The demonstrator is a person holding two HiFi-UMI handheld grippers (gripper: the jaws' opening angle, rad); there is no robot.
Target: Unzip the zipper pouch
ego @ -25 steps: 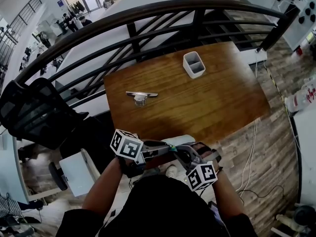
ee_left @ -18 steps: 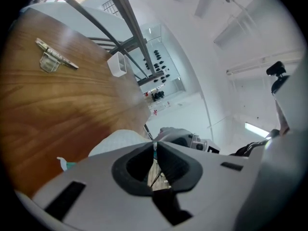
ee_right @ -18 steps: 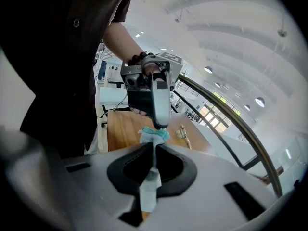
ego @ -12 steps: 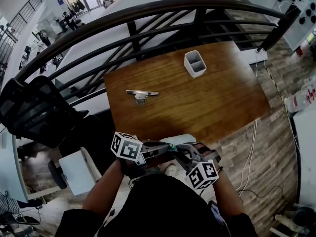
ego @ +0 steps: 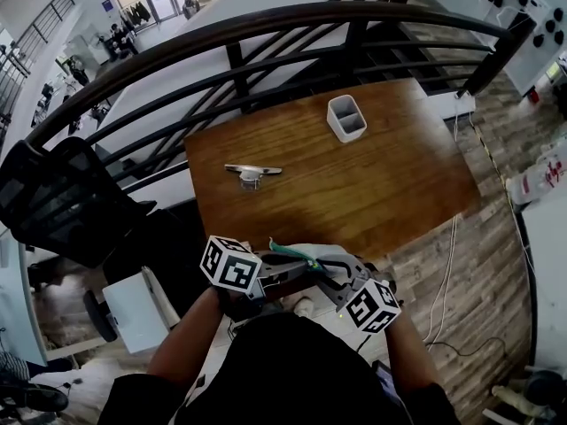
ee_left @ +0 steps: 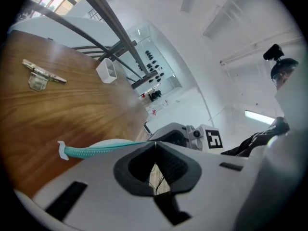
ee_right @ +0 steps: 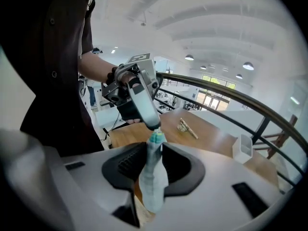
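A pale zipper pouch [ee_right: 153, 177] with a teal zipper [ee_left: 96, 149] hangs between my two grippers, just off the near edge of the wooden table [ego: 381, 193]. My left gripper [ego: 268, 275] is shut on the teal zipper at the pouch's top [ee_right: 156, 137], and the zipper tape trails out to the left in the left gripper view. My right gripper [ego: 330, 277] has just been opening. The pouch body stands upright between its jaws, fabric close to both pads but not pinched.
A white two-compartment holder [ego: 346, 118] and a small metal clip-like piece [ego: 252, 173] lie on the table. A black railing [ego: 266, 25] curves behind it. A black chair [ego: 62, 202] stands at the left, with cables on the floor at the right.
The right gripper has rolled, its marker cube has shifted right, and its jaws have widened round the pouch. The teal zipper now shows above the grippers. The left gripper stays put.
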